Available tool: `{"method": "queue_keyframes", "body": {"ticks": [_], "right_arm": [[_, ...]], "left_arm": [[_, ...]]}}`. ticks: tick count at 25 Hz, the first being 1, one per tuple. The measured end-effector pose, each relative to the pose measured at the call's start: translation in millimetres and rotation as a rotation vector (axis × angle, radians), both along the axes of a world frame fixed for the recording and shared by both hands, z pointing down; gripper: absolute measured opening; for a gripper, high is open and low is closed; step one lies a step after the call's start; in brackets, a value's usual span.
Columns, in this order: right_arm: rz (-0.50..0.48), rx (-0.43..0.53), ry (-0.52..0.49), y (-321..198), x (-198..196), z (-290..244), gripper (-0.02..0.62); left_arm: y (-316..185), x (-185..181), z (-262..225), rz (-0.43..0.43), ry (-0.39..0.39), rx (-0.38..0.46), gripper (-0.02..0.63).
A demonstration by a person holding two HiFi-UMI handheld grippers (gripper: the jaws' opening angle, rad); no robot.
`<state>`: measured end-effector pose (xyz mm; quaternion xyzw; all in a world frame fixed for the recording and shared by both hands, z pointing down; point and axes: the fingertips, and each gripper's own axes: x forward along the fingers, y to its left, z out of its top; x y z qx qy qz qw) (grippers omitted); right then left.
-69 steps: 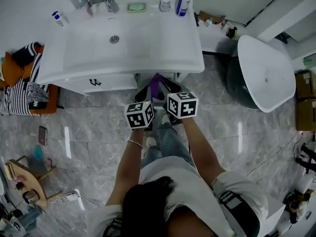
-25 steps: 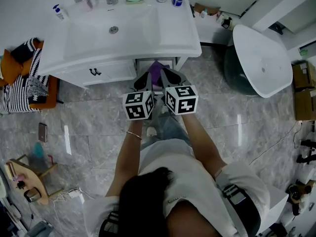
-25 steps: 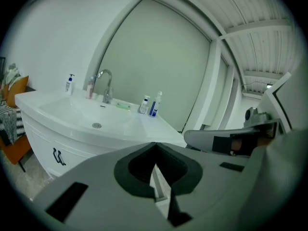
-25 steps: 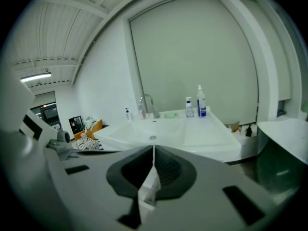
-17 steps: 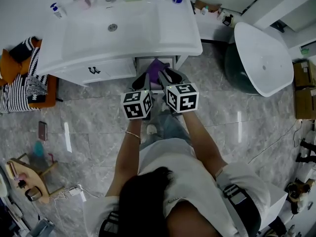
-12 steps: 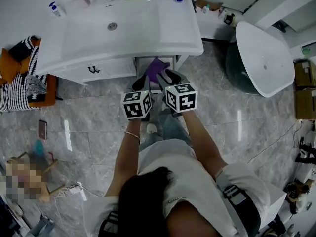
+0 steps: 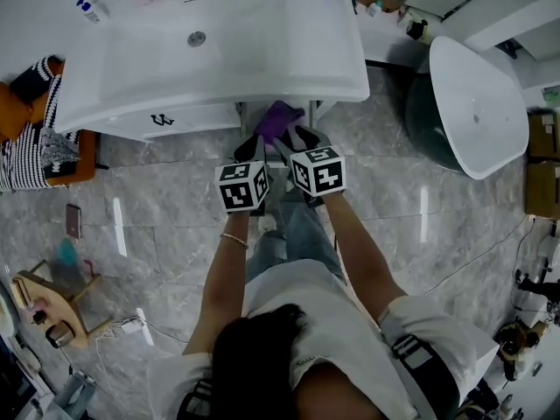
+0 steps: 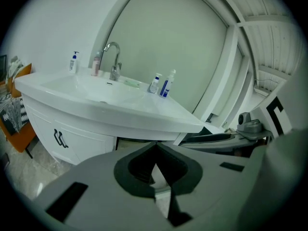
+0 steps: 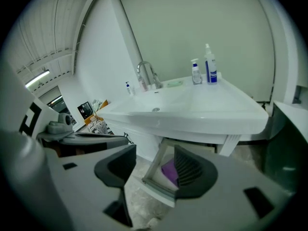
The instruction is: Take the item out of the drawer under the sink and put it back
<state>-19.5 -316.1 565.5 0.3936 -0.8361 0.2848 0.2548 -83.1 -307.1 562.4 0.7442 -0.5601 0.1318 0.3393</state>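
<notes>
A purple item (image 7: 278,116) lies in the open drawer (image 7: 248,112) under the white sink (image 7: 219,51). My right gripper (image 7: 296,136) hovers just in front of the drawer. Its jaws have just been opening and now stand open. In the right gripper view the purple item (image 9: 168,170) shows in the gap of the right gripper (image 9: 155,150), down in the drawer (image 9: 159,191), with neither pad on it. My left gripper (image 7: 255,145) sits close beside it, and in its own view the left gripper (image 8: 155,146) is shut with nothing in it, facing the sink (image 8: 96,97).
A cabinet door with a dark handle (image 7: 162,121) is left of the drawer. Bottles (image 9: 208,66) and a tap (image 9: 147,73) stand at the sink's back. A bathtub (image 7: 477,103) is to the right, an orange chair with striped cloth (image 7: 35,138) to the left, and a phone (image 7: 73,220) on the floor.
Both grippers have come down toward the open drawer, and the purple item has gone down with them. The right jaws now stand wider apart than before.
</notes>
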Motion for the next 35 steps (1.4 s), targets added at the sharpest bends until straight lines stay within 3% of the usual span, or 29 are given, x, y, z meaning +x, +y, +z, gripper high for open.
{"method": "queue_keyframes", "body": {"ticks": [4,9,14,21,35], "right_arm": [[-0.032,-0.024,0.036,-13,-4,24,0.256],[-0.082,-0.065,0.058,-27,-9,60,0.285],[-0.114,-0.09,0.075,-44,-15,86,0.293],[-0.17,-0.138,0.105,-62,-17,135,0.309],[-0.212,-0.235,0.139,-75,-21,220,0.319]], "left_arm": [[-11,-6,22,-0.013,-0.008,-0.034,0.005],[-20,-13,62,-0.051,-0.032,-0.145,0.005],[-35,-11,82,-0.048,-0.018,-0.16,0.005],[-52,-3,127,-0.1,0.005,-0.261,0.005],[-78,-7,186,-0.117,0.002,-0.325,0.005]]}}
